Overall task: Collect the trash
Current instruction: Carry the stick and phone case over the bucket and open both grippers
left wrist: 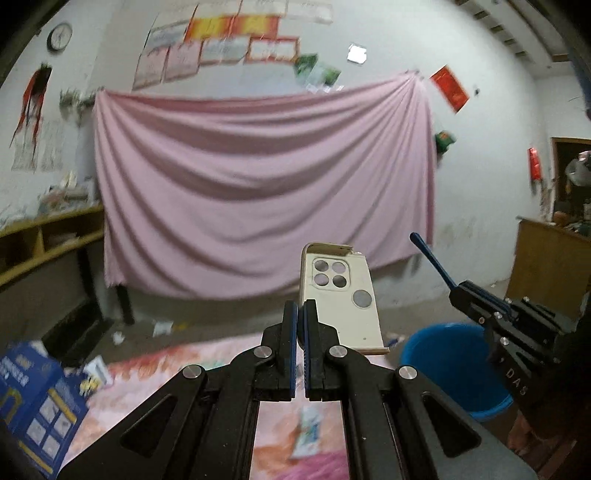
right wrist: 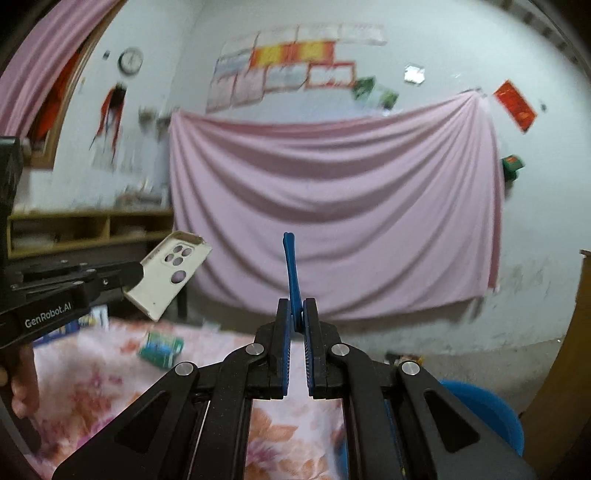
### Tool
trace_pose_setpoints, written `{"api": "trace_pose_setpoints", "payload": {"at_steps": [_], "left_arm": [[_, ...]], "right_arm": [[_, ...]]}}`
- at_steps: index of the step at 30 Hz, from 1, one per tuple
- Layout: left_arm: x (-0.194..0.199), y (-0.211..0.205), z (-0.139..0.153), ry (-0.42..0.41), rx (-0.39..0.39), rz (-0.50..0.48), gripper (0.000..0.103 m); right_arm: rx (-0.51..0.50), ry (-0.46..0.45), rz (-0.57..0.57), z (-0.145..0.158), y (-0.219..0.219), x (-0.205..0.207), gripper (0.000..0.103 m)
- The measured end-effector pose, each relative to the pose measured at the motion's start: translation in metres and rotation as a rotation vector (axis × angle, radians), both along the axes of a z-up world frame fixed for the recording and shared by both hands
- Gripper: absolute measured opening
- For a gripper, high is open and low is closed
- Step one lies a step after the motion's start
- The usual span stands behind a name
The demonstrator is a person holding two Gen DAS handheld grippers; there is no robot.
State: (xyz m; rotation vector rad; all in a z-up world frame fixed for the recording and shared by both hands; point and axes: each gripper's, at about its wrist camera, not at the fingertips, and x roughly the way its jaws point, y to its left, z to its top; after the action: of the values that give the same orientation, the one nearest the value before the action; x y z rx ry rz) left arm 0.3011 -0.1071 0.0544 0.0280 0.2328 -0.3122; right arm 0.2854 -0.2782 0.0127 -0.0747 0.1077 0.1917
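- Jaws of left gripper (left wrist: 300,314) pinch a cream phone case (left wrist: 341,299) by its lower edge, case upright, held in the air.
- Right gripper (right wrist: 296,314) jaws clamp a thin blue plastic stick (right wrist: 292,273) pointing up.
- Below: floral pink bedcover (right wrist: 96,373) with a green packet (right wrist: 161,347) lying on it.
- Blue bin (left wrist: 450,365) on the right, below right gripper.
- Blue box (left wrist: 33,398) at left.
- Far: pink sheet (left wrist: 258,192) hung on wall, clock (left wrist: 60,36) upper left.

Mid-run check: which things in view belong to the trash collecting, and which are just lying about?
Job:
- phone case, clamped in left tool
- thin blue piece, clamped in right tool
- blue bin

Lying about:
- blue box
- green packet on the floral cover
- pink sheet
- wall clock
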Motion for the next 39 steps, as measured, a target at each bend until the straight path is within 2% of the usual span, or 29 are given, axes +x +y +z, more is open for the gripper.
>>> {"api": "trace_pose_setpoints", "payload": {"at_steps": [7,16,20,27,34,39], "left_arm": [[-0.006,-0.038,0.025,-0.062,0.006,-0.077,0.001],[0.001,-0.098,0.025,-0.039,0.039,-0.169,0.001],[0.014,-0.126,0.02,0.029,0.051,-0.193,0.001],[0.033,-0.164,0.008,0.163,0.047,-0.25,0.001],[0.049,-0.182,-0.007,0.32,0.053,-0.297,0.001],[0.058,-0.183,-0.009,0.396,0.052,-0.311,0.002]], "right_arm": [[0.042,-0.072,-0.104,0.01,-0.039,-0.015,0.005],[0.079,-0.057,-0.209,0.011,-0.087,-0.022,0.005],[0.111,-0.023,-0.253,0.01,-0.109,-0.017,0.005],[0.139,0.098,-0.291,0.0,-0.137,0.0,0.005],[0.164,0.179,-0.31,-0.01,-0.153,0.006,0.005],[0.168,0.229,-0.306,-0.016,-0.158,0.011,0.005]]}}
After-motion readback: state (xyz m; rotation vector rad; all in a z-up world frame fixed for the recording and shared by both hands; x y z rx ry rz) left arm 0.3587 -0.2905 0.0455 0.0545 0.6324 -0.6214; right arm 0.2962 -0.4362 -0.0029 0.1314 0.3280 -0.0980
